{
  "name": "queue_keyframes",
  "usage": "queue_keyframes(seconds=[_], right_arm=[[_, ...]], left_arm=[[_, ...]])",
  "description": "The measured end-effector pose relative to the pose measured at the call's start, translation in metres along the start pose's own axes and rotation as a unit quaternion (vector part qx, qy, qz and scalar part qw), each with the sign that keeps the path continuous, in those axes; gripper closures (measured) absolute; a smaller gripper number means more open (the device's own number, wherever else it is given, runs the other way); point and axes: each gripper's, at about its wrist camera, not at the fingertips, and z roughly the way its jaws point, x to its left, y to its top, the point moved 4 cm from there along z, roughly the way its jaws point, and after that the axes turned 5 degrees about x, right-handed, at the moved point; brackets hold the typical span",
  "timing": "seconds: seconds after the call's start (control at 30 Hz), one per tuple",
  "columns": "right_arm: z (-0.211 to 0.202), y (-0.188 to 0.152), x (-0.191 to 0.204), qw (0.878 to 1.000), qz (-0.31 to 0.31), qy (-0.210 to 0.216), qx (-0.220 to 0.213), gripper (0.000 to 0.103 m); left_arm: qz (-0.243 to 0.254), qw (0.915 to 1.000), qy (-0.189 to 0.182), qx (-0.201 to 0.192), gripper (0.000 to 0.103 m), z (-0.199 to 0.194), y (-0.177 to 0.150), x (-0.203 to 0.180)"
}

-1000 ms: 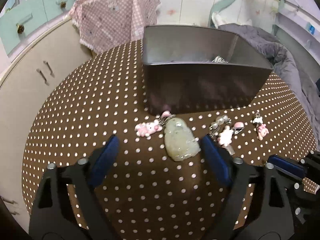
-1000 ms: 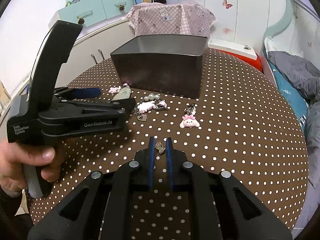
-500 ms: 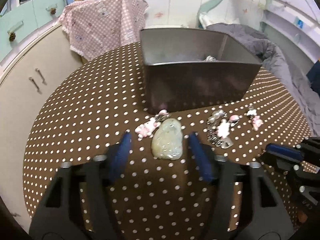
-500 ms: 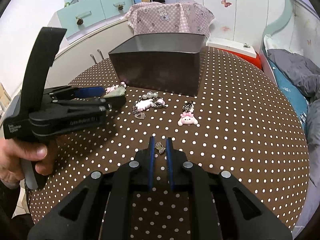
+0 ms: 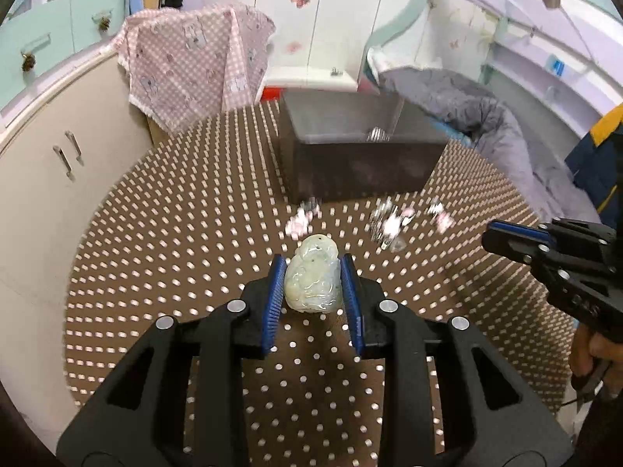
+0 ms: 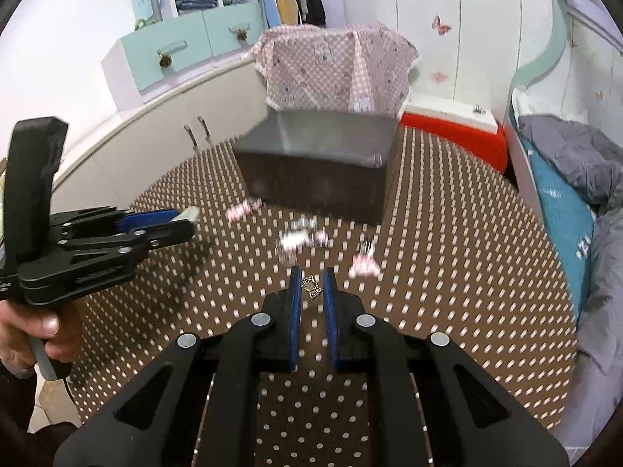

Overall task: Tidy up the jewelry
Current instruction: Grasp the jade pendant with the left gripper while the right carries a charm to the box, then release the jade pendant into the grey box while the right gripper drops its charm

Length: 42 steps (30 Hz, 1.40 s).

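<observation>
My left gripper (image 5: 313, 272) is shut on a pale green jade pendant (image 5: 312, 280) and holds it above the brown dotted table (image 5: 175, 253); it also shows in the right wrist view (image 6: 183, 218). My right gripper (image 6: 311, 286) is shut on a small metal charm (image 6: 312, 287), lifted off the table. The dark box (image 5: 358, 155) stands at the back with a silver piece (image 5: 377, 133) inside. Pink and pearl charms (image 5: 389, 225) lie blurred in front of the box.
A pink checked cloth (image 5: 194, 62) covers something behind the table. A cream cabinet (image 5: 58, 163) stands on the left, a bed with grey bedding (image 5: 486, 116) on the right. A red and white box (image 6: 447, 124) sits behind the table.
My left gripper closed on the jade pendant and lifted it. My right gripper rose with the small charm. Both views are blurred by motion.
</observation>
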Motion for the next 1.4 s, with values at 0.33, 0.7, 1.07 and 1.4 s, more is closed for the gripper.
queue_keyframes(seconds=[0.33,0.7,1.07,1.4], right_arm=[[-0.059,0.090,0.004,0.995,-0.048,-0.002,-0.084,0.094],[-0.029,0.161,-0.008,0.997,-0.017,0.037,-0.061,0.093],[0.010,0.165,-0.049,0.995,0.090,0.040,-0.034,0.013],[-0.024,0.150,-0.065,0.988,0.123,0.025,-0.085,0.008]], left_arm=[[0.026,0.9954,-0.024,-0.089,0.074,-0.061,0.073,-0.014],[0.025,0.9954,-0.047,-0.080,0.074,-0.034,0.134,-0.025],[0.005,0.9958,-0.018,-0.089,0.007,-0.020,0.144,-0.013],[-0.013,0.9922,0.024,-0.121,0.007,-0.051,0.128,0.000]])
